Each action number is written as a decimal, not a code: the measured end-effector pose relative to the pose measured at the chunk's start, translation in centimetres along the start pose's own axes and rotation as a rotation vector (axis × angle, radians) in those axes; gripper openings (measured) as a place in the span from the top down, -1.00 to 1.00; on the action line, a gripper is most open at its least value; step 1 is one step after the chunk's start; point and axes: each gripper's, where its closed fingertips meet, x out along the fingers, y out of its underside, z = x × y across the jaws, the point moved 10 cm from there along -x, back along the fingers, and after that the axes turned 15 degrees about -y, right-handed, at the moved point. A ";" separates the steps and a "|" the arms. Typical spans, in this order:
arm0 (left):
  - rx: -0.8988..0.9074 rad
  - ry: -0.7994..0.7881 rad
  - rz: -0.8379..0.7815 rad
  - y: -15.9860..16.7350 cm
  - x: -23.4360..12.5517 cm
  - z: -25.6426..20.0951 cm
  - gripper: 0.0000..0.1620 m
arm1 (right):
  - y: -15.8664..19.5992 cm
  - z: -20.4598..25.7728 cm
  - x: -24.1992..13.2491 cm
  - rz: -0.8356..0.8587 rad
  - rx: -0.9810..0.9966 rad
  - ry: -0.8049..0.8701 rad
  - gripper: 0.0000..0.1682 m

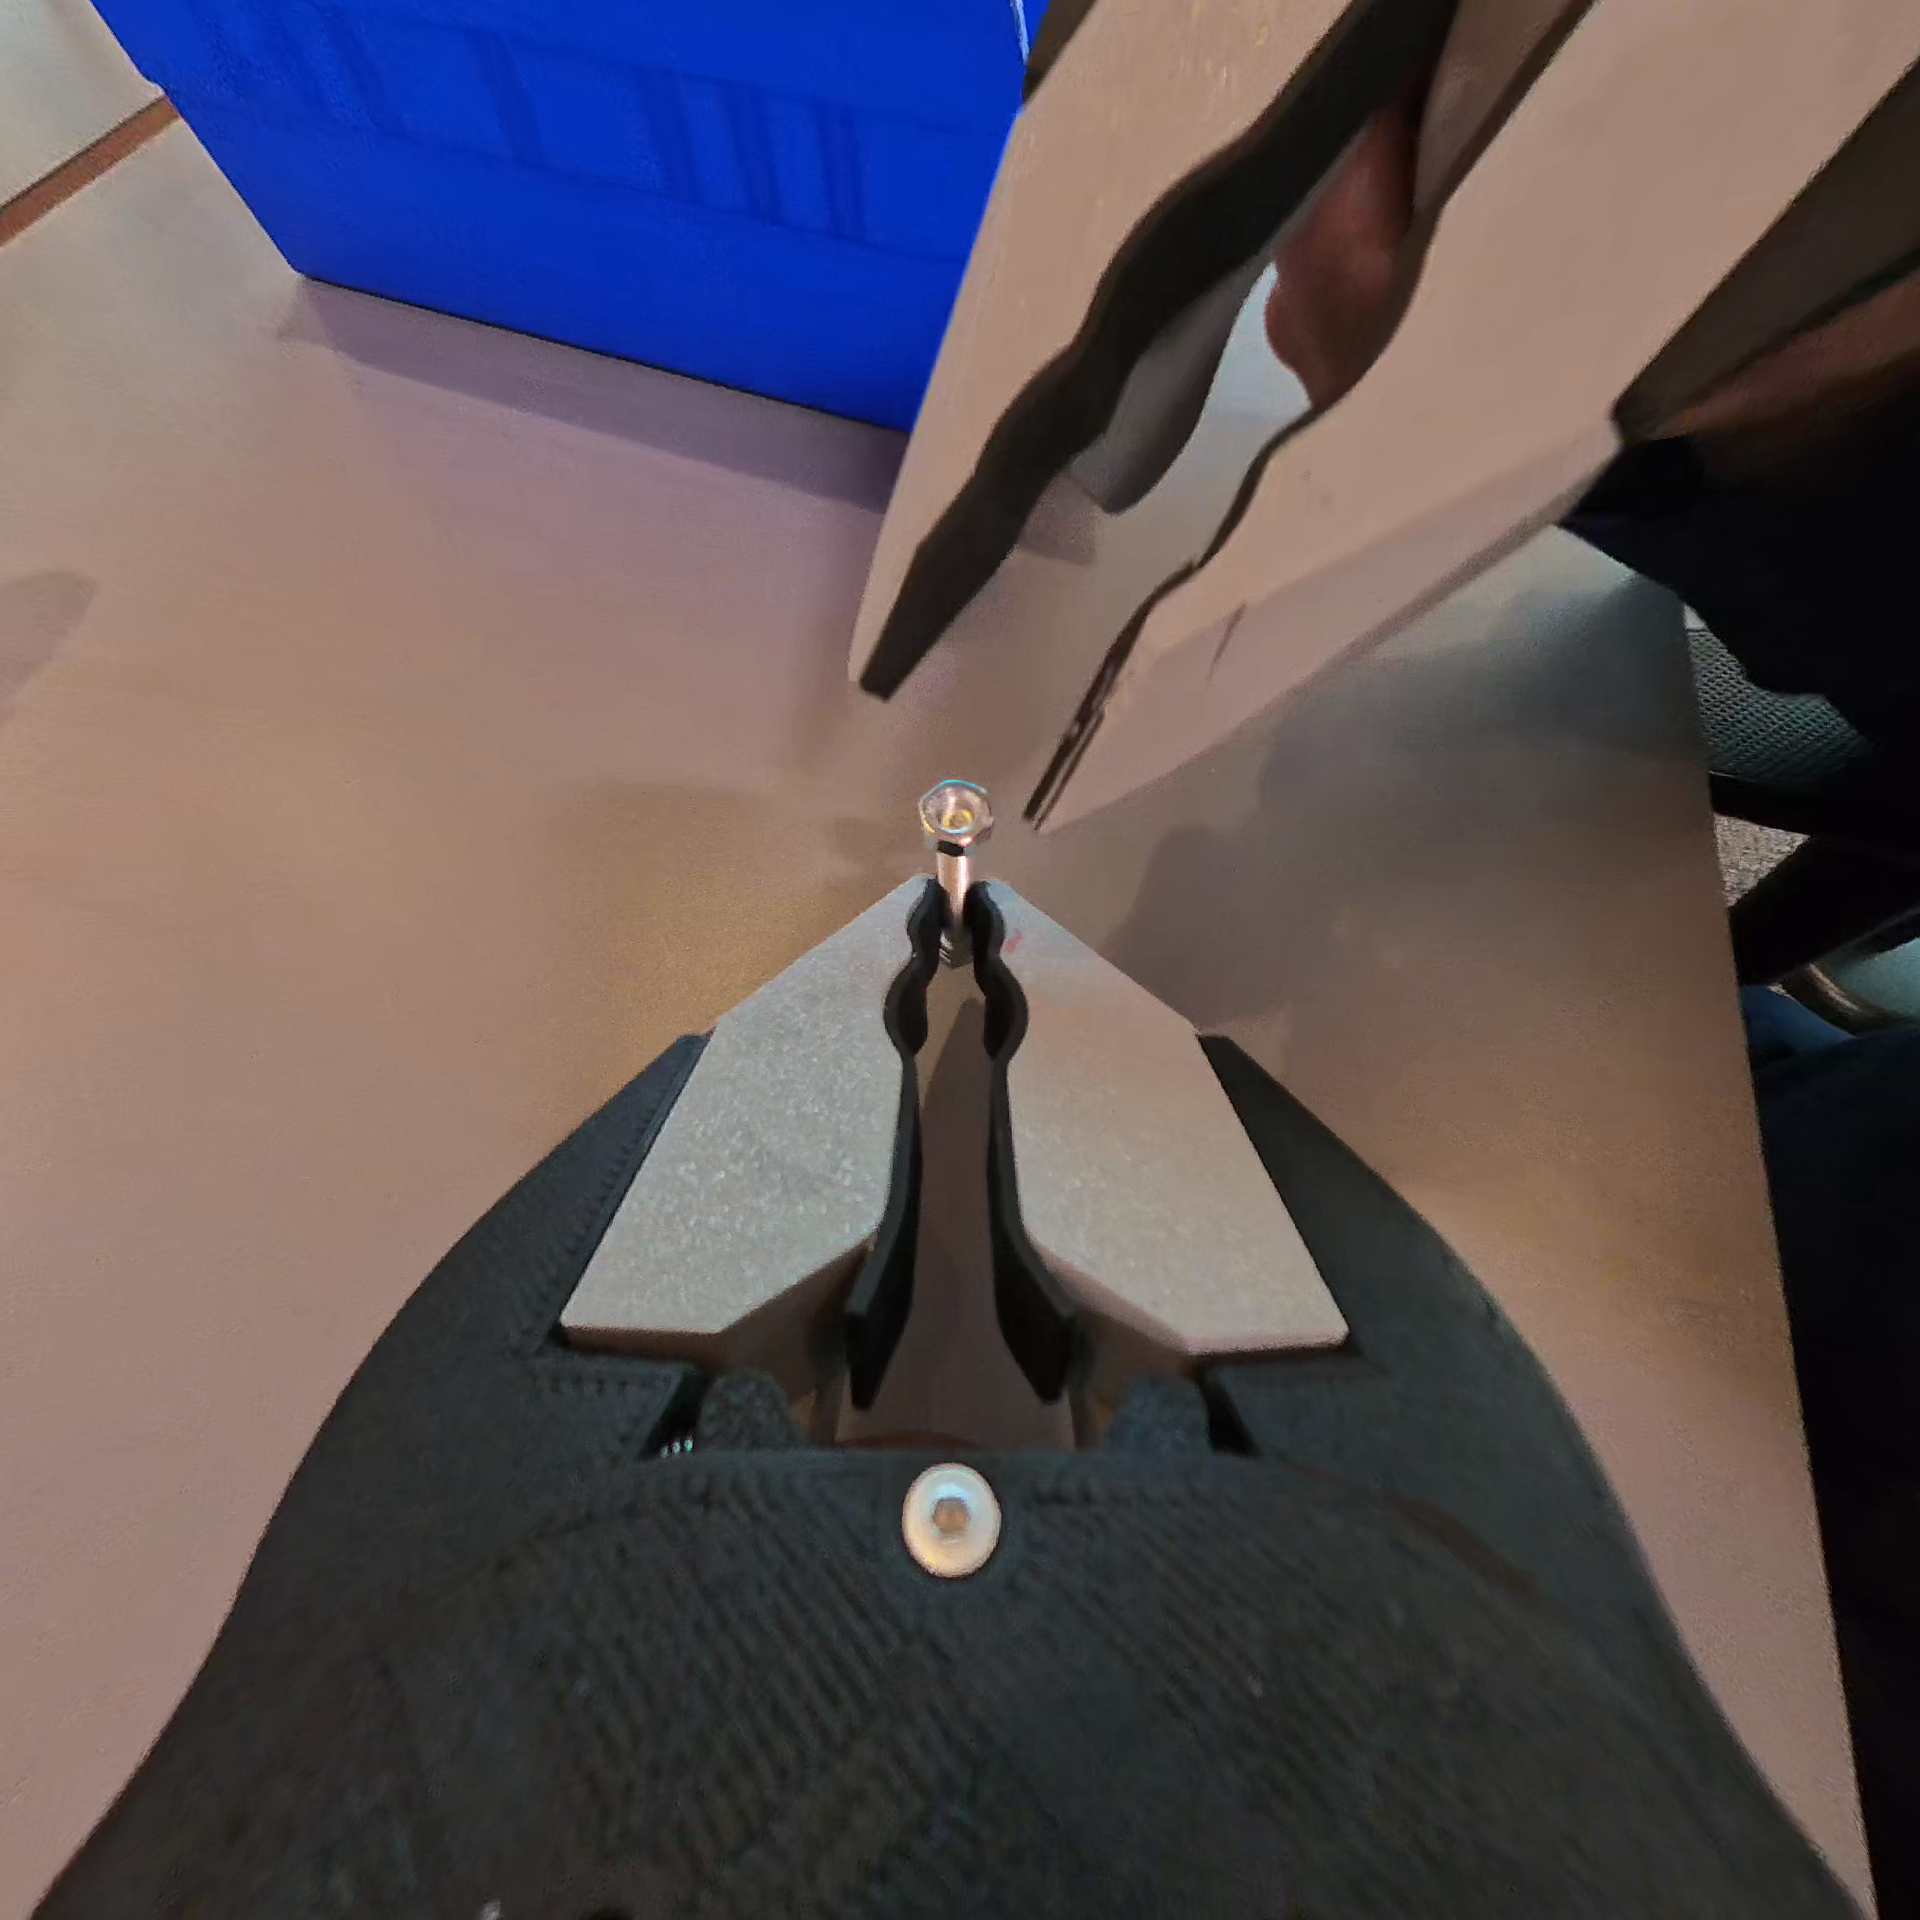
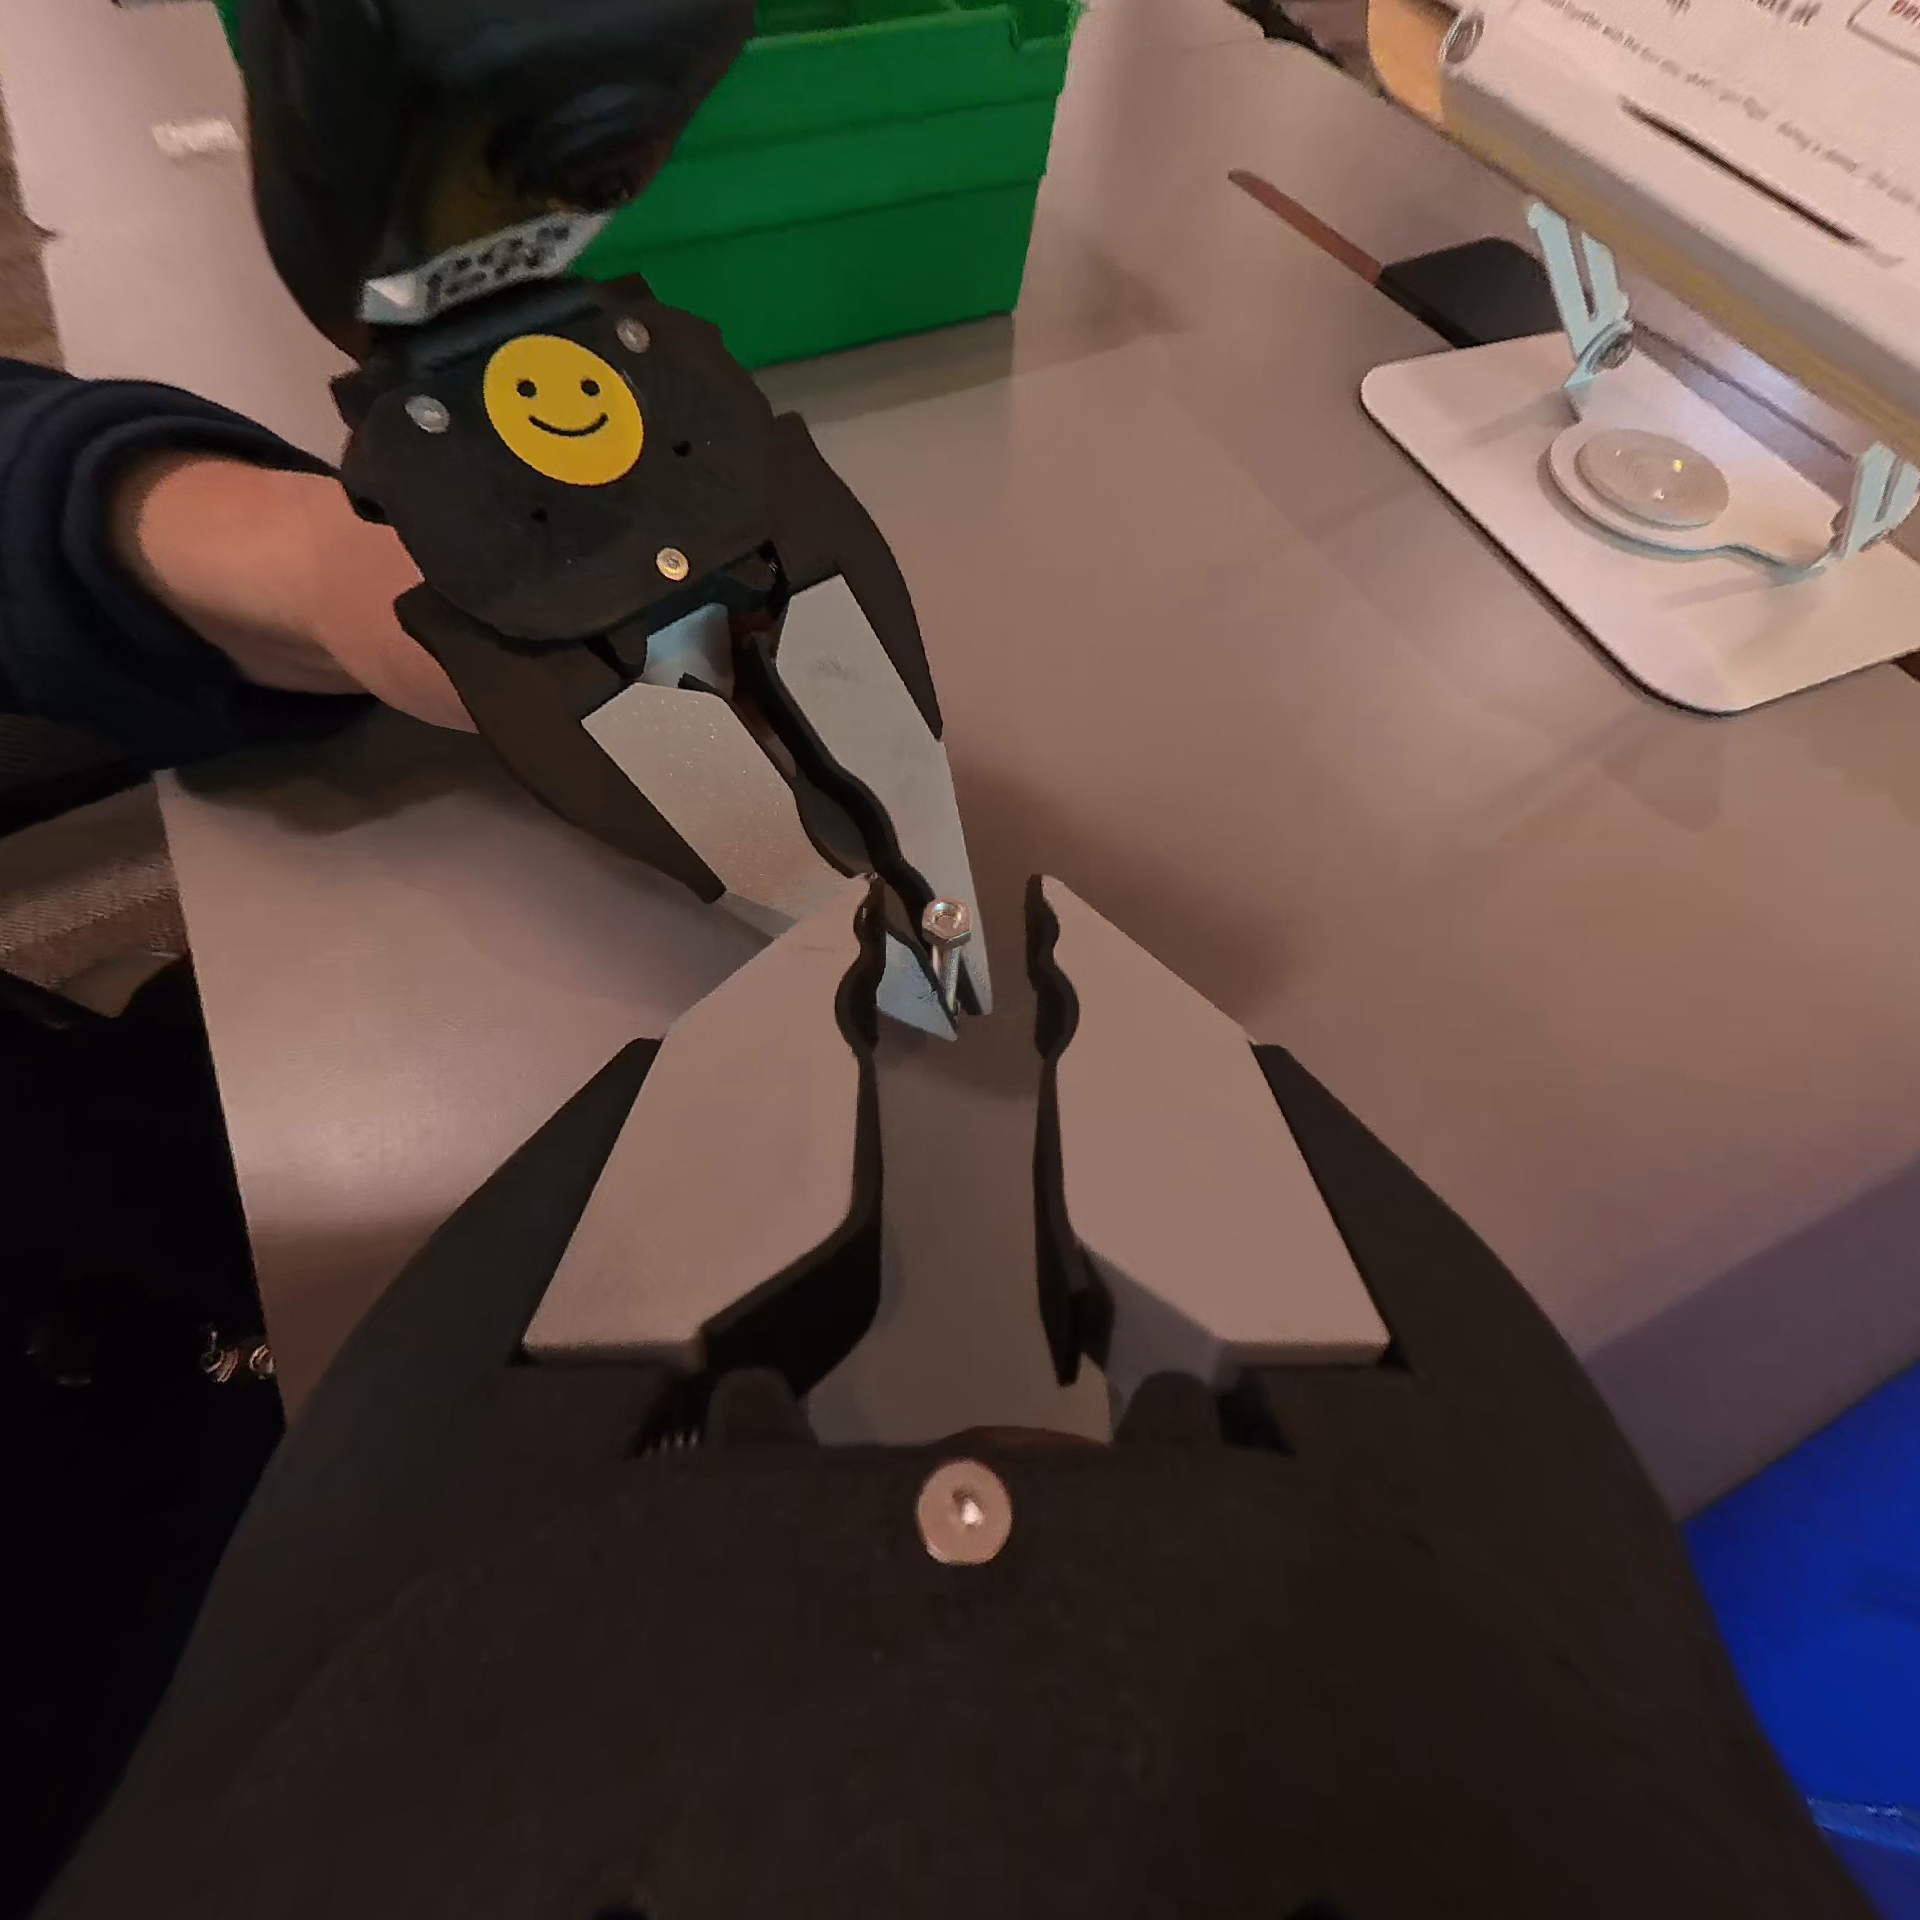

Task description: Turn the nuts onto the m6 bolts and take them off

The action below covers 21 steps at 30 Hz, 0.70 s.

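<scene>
A small silver bolt (image 1: pixel 949 871) is pinched between the tips of my left gripper (image 1: pixel 951 902), which is shut on its shank just above the grey table (image 1: pixel 416 727). A hex nut (image 1: pixel 956 815) sits on the bolt's free end. My right gripper (image 1: pixel 961 748) comes in from the upper right, open, its tips on either side of the nut and not touching it. In the right wrist view the nut (image 2: pixel 945 920) lies between the spread tips of my right gripper (image 2: pixel 954 896), and the left gripper (image 2: pixel 966 1003), with a yellow smiley disc, holds the bolt (image 2: pixel 951 971).
A blue bin (image 1: pixel 623 156) stands behind on the table and a green bin (image 2: pixel 852 208) at the far side. A white stand base (image 2: pixel 1662 582) carrying a tilted board is at the right. A person's hand (image 2: pixel 260 592) holds the left gripper. The table edge runs along the left. Tip to tip, the grippers are about 5 cm apart.
</scene>
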 end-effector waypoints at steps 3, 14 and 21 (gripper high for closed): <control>0.007 0.022 0.006 0.1 -0.1 0.2 0.95 | 0.5 -0.4 -0.8 -0.098 -0.039 -0.112 0.69; 0.110 0.201 -0.004 0.3 -0.6 -0.4 0.95 | 2.2 -0.4 0.2 -0.153 -0.051 -0.303 0.58; 0.126 0.204 -0.074 -0.4 -1.2 -0.7 0.95 | 1.9 0.3 0.0 -0.206 -0.046 -0.370 0.59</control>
